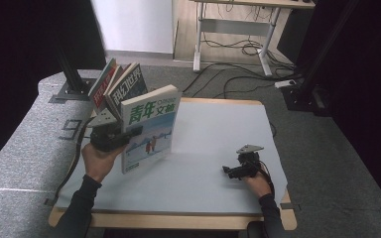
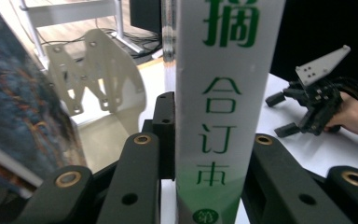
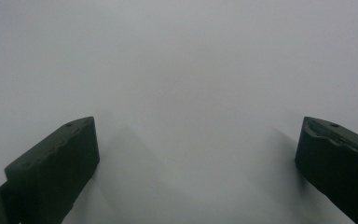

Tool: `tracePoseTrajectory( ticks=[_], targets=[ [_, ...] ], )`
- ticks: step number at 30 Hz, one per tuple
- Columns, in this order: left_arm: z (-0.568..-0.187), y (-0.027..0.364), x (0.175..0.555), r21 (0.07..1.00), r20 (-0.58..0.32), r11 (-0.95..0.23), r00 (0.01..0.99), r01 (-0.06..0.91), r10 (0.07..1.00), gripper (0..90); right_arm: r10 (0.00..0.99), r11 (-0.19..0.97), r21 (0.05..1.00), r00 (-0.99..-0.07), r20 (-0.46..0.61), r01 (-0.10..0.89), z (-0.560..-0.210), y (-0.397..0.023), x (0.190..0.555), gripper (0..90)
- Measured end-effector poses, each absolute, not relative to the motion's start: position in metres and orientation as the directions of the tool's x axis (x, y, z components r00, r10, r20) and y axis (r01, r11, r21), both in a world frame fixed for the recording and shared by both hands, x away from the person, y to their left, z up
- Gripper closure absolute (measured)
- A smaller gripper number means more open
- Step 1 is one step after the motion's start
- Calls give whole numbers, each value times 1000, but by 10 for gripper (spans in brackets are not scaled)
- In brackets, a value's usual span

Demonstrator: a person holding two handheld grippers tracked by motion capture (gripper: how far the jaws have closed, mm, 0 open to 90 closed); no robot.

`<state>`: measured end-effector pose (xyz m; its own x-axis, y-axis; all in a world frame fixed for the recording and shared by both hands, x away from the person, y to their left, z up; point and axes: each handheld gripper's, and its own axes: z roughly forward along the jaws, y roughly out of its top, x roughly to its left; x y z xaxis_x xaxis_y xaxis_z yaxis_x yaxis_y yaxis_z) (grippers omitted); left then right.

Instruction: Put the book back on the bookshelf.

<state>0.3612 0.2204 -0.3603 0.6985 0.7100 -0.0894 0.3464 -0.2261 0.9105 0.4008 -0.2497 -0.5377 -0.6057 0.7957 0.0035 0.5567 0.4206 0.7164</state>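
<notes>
The fingers of the left gripper clamp the spine of a thick magazine, held upright above the left side of the table. Its white cover carries green characters "青年文摘" over a pale snowy picture; the spine reads "摘 合订本" in green. Behind it, three more magazines lean on a white bookend. The right gripper rests on the table, its jaws wide apart and holding nothing.

Hidden and cut off

The magazine spine runs past twelve and six o'clock edges; its lower cover art is blurred.
</notes>
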Motion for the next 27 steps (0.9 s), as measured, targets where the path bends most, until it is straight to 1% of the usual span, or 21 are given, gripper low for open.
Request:
tracePoseTrajectory(
  ticks=[8,16,27],
  targets=[
    [-356,236,367,913,-99,-194,656,360,748,743,796,421,717,-606,4,557,-538,-250,401,0],
    [-357,245,375,911,-91,-183,612,371,786,743,796,420,716,-606,4,557,-538,-250,401,0],
    [-356,238,392,911,-80,-174,573,375,816,743,796,419,717,-605,5,557,-538,-250,401,0]
  ],
)
